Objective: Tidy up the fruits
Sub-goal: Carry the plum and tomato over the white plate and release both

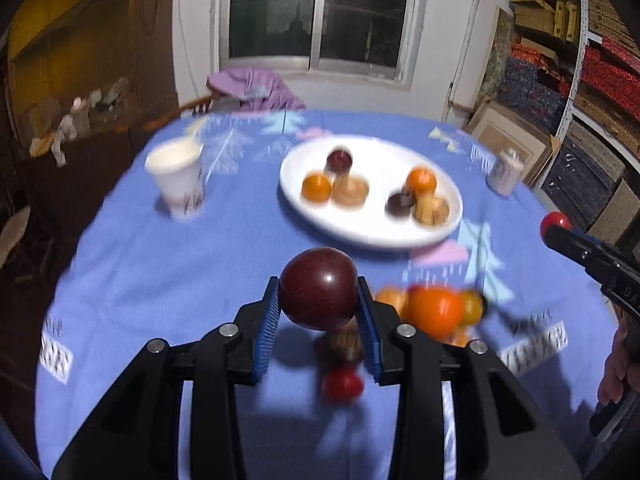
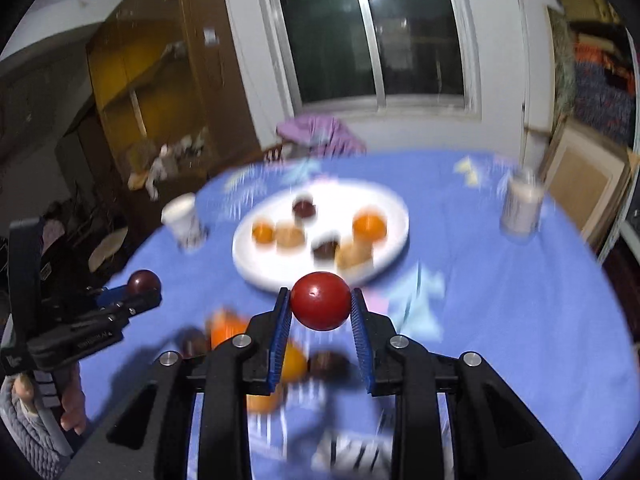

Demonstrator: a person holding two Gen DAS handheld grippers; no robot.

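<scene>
Blurring loose fruits (image 1: 436,312) beneath laden left tongs (image 1: 319,308)

From my left tongs (image 1: 318,300), bare tabletop (image 1: 160,256) runs toward the plate (image 1: 380,232) at twelve; cup (image 1: 178,180) blocks ten, loose fruit (image 1: 434,310) crowds three.

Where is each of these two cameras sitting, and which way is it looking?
Left wrist: rides the left hand-held gripper, facing the window over the dark plum it grips; a hand shows at right.
Right wrist: rides the right hand-held gripper, facing likewise over its red fruit; a hand and sleeve show at left.
Shared: the white plate, blue tablecloth, both cups.
</scene>
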